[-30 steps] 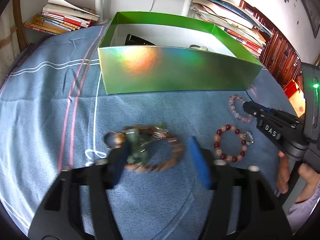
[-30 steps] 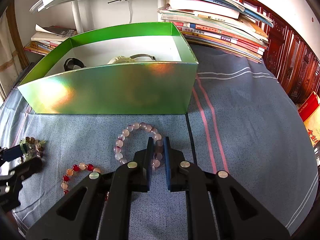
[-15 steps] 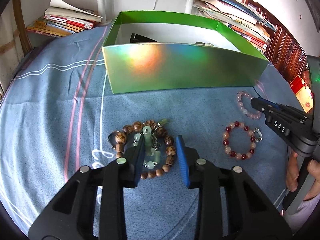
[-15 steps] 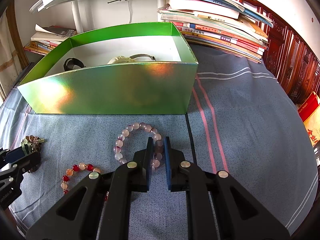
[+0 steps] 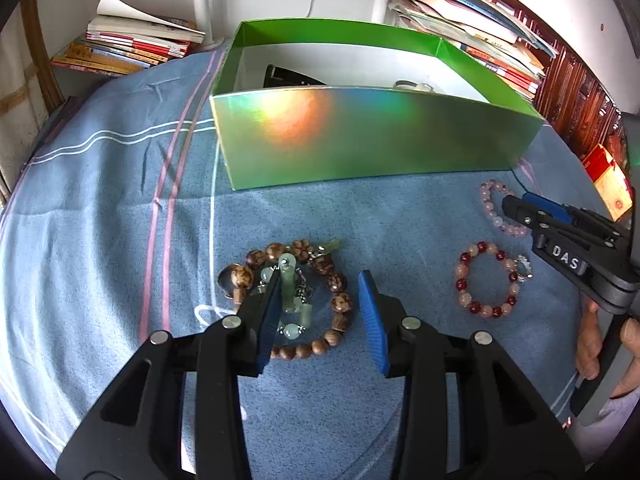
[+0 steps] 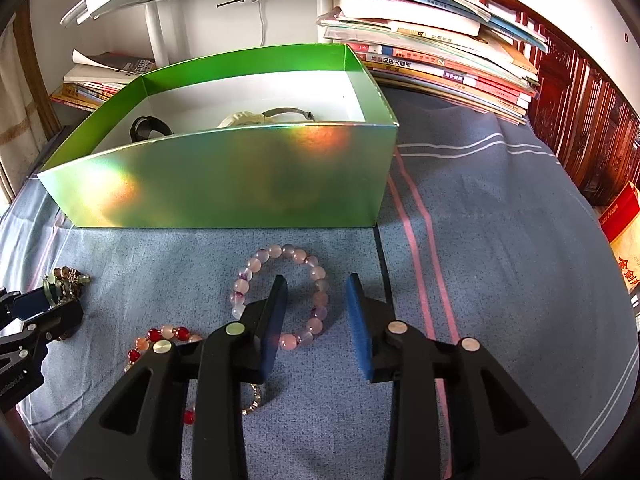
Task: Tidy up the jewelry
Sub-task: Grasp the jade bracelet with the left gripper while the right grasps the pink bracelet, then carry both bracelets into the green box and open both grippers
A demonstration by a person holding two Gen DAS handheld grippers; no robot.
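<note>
A green box (image 5: 360,148) stands on the blue cloth; it also shows in the right wrist view (image 6: 224,180). My left gripper (image 5: 322,312) is open over a brown wooden bead bracelet (image 5: 336,304) with pale green jade pieces (image 5: 286,280) inside it. My right gripper (image 6: 316,320) is open, its fingers either side of the right arc of a pink bead bracelet (image 6: 316,272). A red and pink bead bracelet (image 5: 488,280) lies between the two; it shows at lower left in the right wrist view (image 6: 160,336).
A black band (image 6: 146,128) and a pale watch-like piece (image 6: 256,118) lie inside the box. Book stacks (image 6: 440,60) sit behind the box at right and at back left (image 5: 128,46). Dark wooden furniture (image 6: 580,120) stands at the far right.
My right gripper has opened around the pink bracelet's arc. My left gripper closed in half a second ago and has opened wider again over the brown bracelet.
</note>
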